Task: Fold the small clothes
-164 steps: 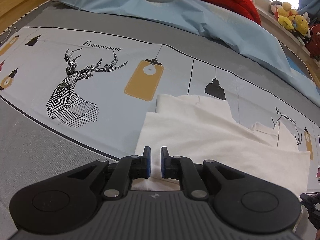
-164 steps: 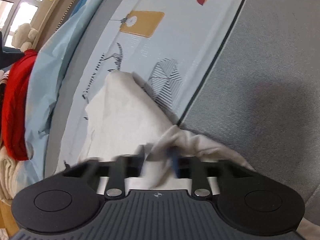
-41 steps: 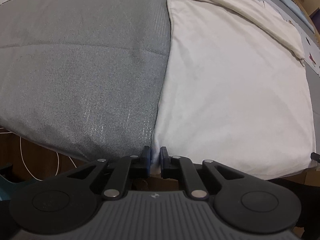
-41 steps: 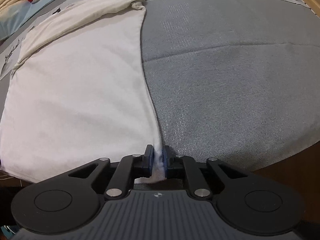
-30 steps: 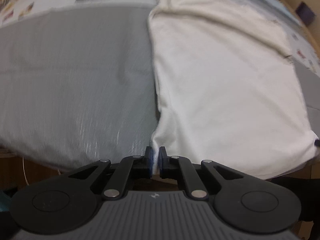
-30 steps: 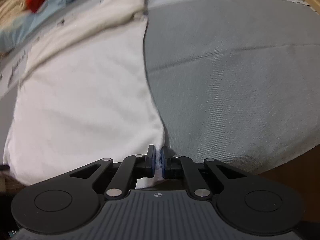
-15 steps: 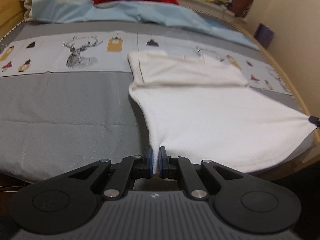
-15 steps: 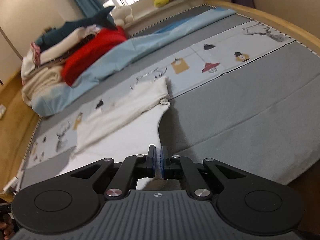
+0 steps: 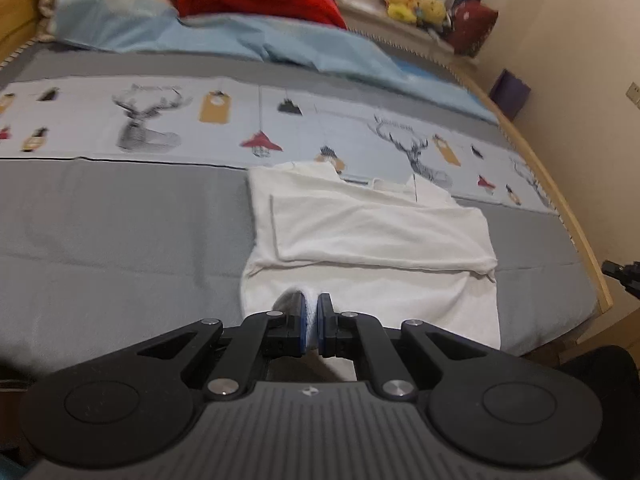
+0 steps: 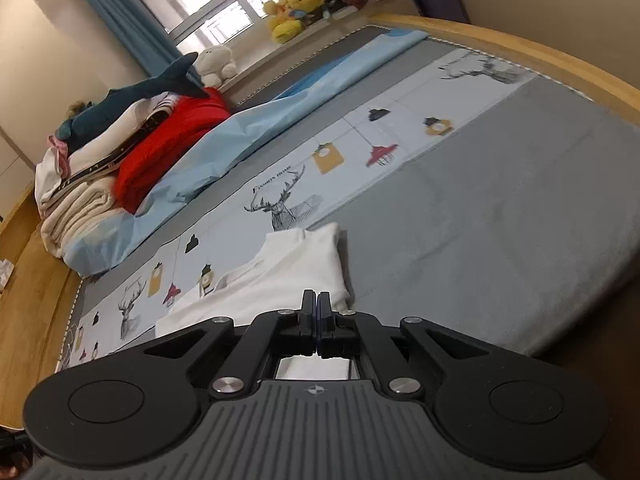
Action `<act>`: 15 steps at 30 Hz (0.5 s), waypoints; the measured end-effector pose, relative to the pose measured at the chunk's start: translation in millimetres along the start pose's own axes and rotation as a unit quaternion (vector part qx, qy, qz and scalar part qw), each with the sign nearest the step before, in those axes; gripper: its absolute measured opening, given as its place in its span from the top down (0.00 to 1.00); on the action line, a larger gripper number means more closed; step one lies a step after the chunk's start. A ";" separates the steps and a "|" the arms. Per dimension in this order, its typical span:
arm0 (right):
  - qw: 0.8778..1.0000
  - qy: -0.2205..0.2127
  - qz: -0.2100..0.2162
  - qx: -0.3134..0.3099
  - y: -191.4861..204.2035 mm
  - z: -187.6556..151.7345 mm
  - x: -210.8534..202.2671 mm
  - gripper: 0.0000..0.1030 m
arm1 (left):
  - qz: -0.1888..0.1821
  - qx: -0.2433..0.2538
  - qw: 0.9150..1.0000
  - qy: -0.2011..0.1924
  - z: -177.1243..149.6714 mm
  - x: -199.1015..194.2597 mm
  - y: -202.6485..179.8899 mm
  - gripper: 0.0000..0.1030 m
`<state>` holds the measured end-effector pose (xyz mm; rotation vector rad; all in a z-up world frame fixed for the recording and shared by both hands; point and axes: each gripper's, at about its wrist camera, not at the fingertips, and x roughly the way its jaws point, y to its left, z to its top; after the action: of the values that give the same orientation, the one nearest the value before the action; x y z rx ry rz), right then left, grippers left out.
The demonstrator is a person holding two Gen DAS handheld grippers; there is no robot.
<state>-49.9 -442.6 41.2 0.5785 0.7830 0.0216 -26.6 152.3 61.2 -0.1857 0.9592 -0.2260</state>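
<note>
Two grippers, left (image 9: 311, 322) and right (image 10: 316, 322), jaws clamping white garment (image 9: 380, 224), grey bed (image 9: 120, 216), windowsill toys (image 10: 290, 12)

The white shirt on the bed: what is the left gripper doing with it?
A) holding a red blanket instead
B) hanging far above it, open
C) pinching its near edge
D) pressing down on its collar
C: in the left wrist view the left gripper has white cloth bunched between its blue pads, at the near edge of the white shirt.
</note>
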 end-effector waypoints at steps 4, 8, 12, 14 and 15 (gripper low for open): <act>0.999 0.025 -0.013 -0.026 18.5 0.1 51.7 1.00 | 0.006 0.032 0.999 0.021 27.8 48.8 -9.5 0.95; 0.999 0.032 0.000 -0.029 30.6 -20.3 76.6 0.98 | -0.032 0.087 0.995 0.027 47.8 65.7 -29.3 0.95; 0.999 0.039 -0.008 -0.012 20.0 -43.3 95.6 0.98 | -0.078 0.154 0.985 0.031 86.3 94.7 -57.8 0.95; 0.999 0.040 -0.019 -0.015 19.0 -44.1 98.0 0.97 | -0.110 0.138 0.984 0.005 120.8 114.9 -56.1 0.96; 0.999 0.033 -0.019 -0.018 19.5 -42.3 96.8 0.97 | -0.107 0.100 0.989 -0.017 139.7 127.6 -43.3 0.96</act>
<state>-5.2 -383.7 -36.7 0.5313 0.8555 0.0203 154.8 84.0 50.3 -0.1067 0.8768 -0.5122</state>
